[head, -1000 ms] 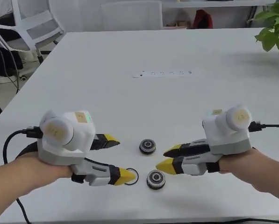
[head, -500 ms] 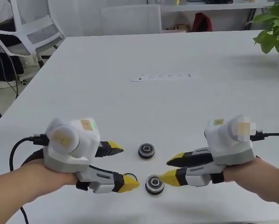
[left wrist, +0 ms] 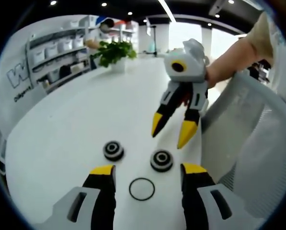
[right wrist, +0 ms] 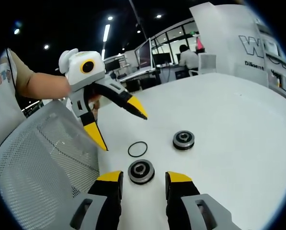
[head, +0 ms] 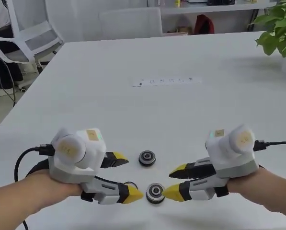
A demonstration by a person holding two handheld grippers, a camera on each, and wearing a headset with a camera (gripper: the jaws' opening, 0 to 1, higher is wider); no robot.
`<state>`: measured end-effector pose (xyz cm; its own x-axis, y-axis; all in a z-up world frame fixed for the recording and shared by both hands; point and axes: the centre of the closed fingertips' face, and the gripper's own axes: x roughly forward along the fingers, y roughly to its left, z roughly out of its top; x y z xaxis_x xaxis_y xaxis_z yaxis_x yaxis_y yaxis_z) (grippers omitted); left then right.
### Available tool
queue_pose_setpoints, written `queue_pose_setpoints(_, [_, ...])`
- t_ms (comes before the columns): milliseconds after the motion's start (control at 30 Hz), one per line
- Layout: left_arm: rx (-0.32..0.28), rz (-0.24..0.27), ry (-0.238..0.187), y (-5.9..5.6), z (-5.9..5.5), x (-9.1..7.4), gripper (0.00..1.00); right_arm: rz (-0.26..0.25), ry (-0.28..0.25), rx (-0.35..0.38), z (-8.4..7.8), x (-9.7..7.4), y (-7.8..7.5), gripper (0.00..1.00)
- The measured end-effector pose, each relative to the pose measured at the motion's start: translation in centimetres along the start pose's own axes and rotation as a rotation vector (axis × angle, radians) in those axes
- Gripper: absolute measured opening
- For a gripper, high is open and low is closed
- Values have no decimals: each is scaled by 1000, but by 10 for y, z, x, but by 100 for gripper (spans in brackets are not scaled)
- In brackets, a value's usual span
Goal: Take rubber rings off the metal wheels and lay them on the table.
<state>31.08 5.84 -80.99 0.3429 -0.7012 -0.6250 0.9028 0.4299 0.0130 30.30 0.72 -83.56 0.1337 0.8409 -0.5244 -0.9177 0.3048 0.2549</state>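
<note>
Two metal wheels lie on the white table (head: pixel 147 115): a far wheel (head: pixel 147 157) (left wrist: pixel 113 150) (right wrist: pixel 183 139) and a near wheel (head: pixel 155 191) (left wrist: pixel 161 160) (right wrist: pixel 141 171). A loose black rubber ring (left wrist: pixel 142 189) (right wrist: pixel 137 148) lies flat just left of the near wheel. My left gripper (head: pixel 127 177) (left wrist: pixel 147 170) is open, with the ring on the table between its jaws. My right gripper (head: pixel 170 181) (right wrist: pixel 143 177) is open, its yellow tips on either side of the near wheel with a gap on both sides. The two grippers face each other, tips close.
A white power strip (head: pixel 166 81) lies mid-table. A chair (head: pixel 28 38) stands at the far left and a plant (head: pixel 277 28) at the far right. Cables trail from both grippers. The table's near edge runs just below the hands.
Both grippers have closed in on the near wheel from either side. The right gripper's tips now flank it. The ring and both wheels have stayed put.
</note>
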Motion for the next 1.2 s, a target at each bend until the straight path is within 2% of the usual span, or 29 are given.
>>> queue_pose_setpoints(767, [-3, -23, 13, -6, -3, 14, 50, 24, 25, -53, -9, 8, 5, 34])
queue_pose_setpoints(967, [-10, -27, 10, -7, -3, 16, 46, 28, 35, -77, -12, 10, 6, 33])
queue_pose_setpoints(1200, [-8, -38, 25, -9, -7, 21, 43, 34, 56, -103, -16, 14, 7, 31])
